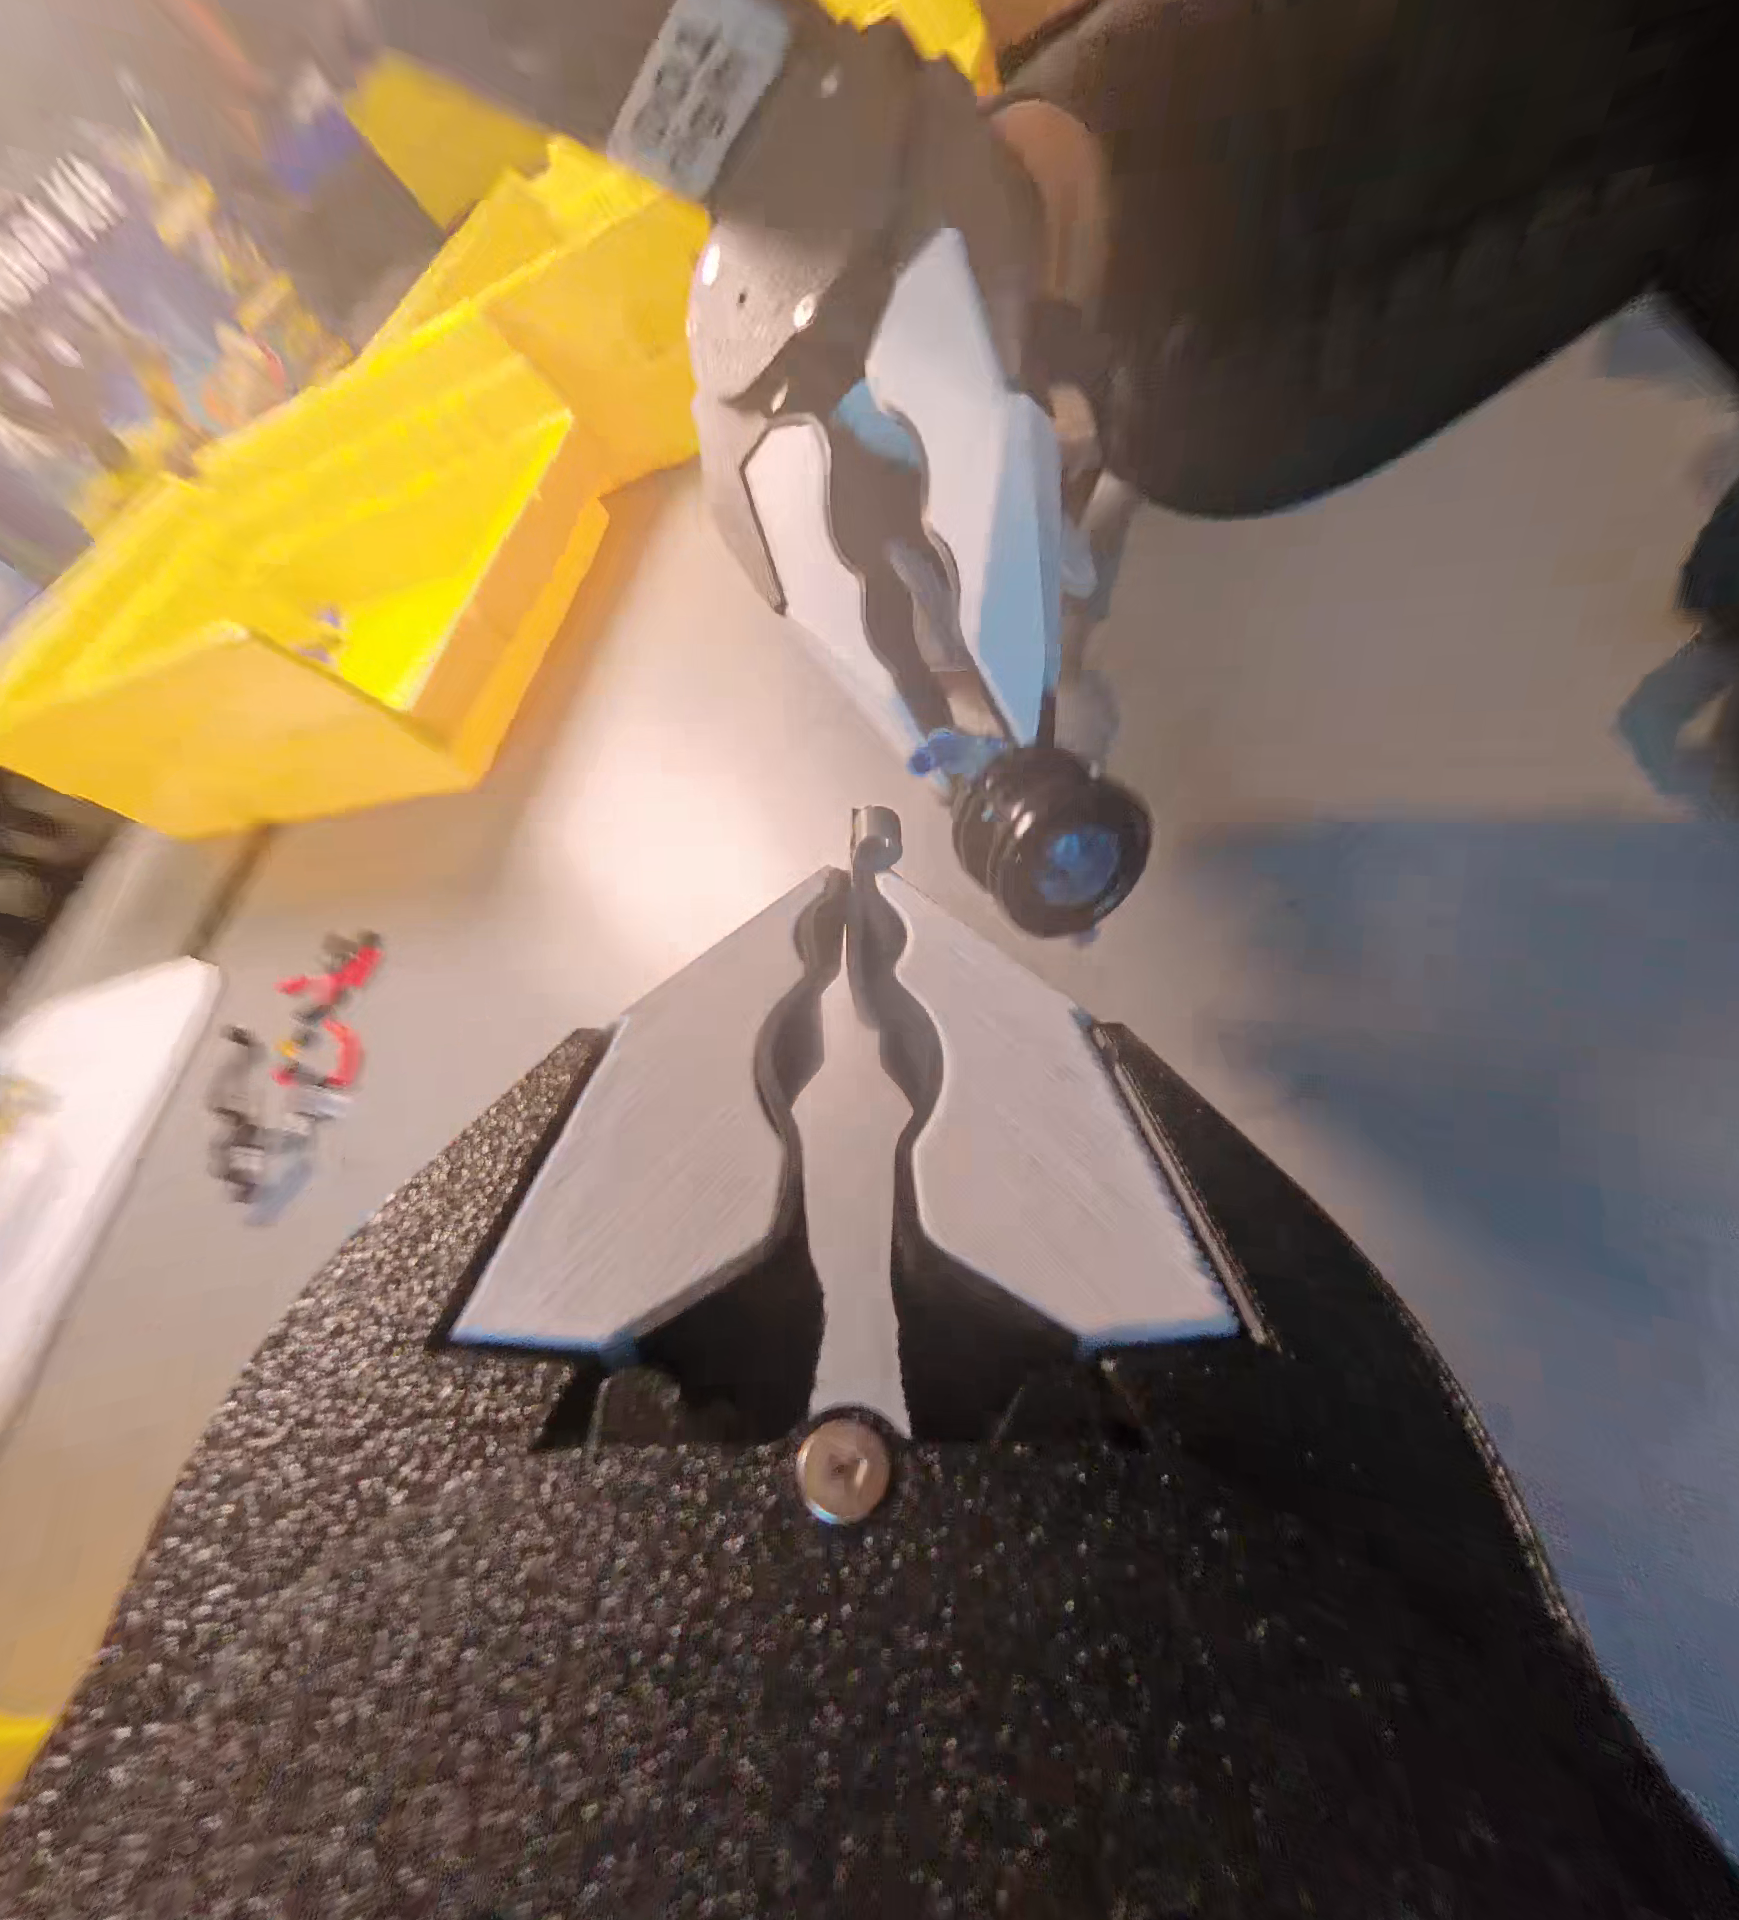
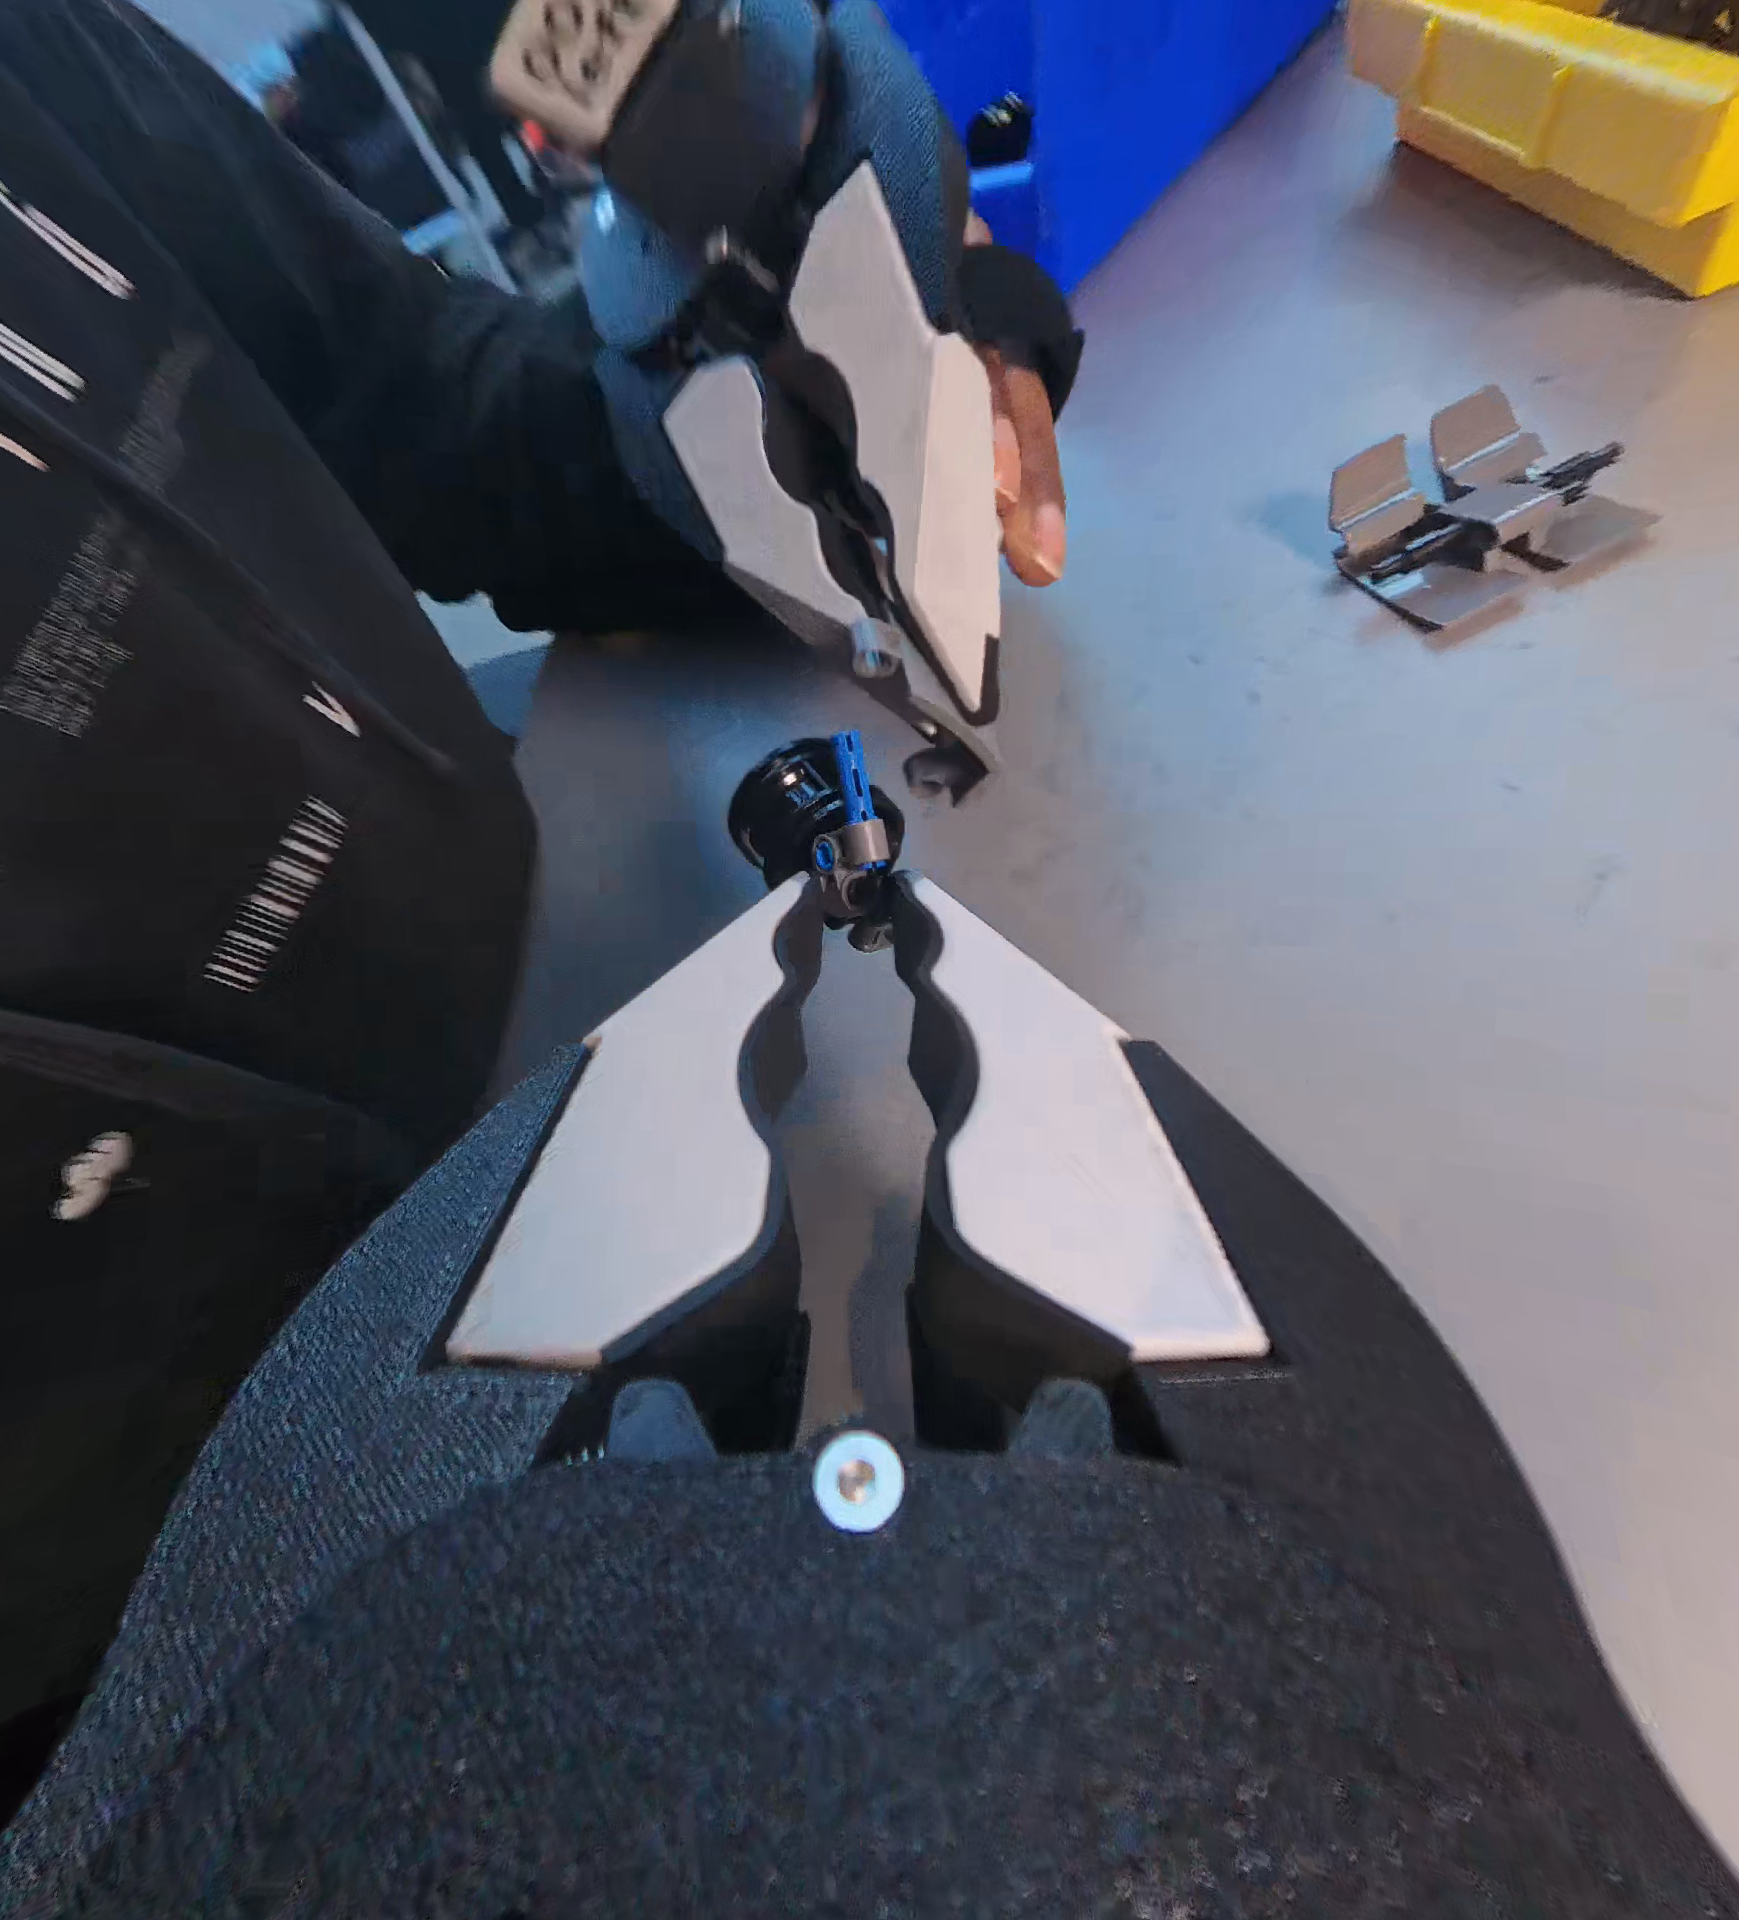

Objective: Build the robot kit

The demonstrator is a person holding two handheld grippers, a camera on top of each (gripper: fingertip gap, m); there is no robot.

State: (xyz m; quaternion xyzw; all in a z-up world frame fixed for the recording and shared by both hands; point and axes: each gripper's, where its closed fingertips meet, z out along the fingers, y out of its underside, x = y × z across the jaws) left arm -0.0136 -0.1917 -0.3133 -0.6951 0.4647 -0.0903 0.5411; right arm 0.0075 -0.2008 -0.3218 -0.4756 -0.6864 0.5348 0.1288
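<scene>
Two tools are showing: the left tool (image 1: 860, 883) and the right tool (image 2: 849, 883). One black wheel assembly (image 2: 818, 821), one small grey connector (image 1: 873, 831) and one grey plate assembly (image 2: 1478, 520) are showing. Two yellow bins are sitting on the counter (image 2: 1364, 935), one nearer (image 1: 252, 623) and one farther (image 1: 449, 135), plus one blue bin (image 2: 1104, 104).

A pale grey tabletop (image 2: 1364, 935) is lit glaringly from above. Yellow bins (image 1: 325, 582) are seen at ten o'clock in the left wrist view; a blue bin (image 2: 1104, 114) at twelve in the right.

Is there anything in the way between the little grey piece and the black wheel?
Nothing visible. The left hand-held gripper pinches the small grey piece, the right hand-held gripper holds the black wheel assembly, with only open air above the table between them.
</scene>
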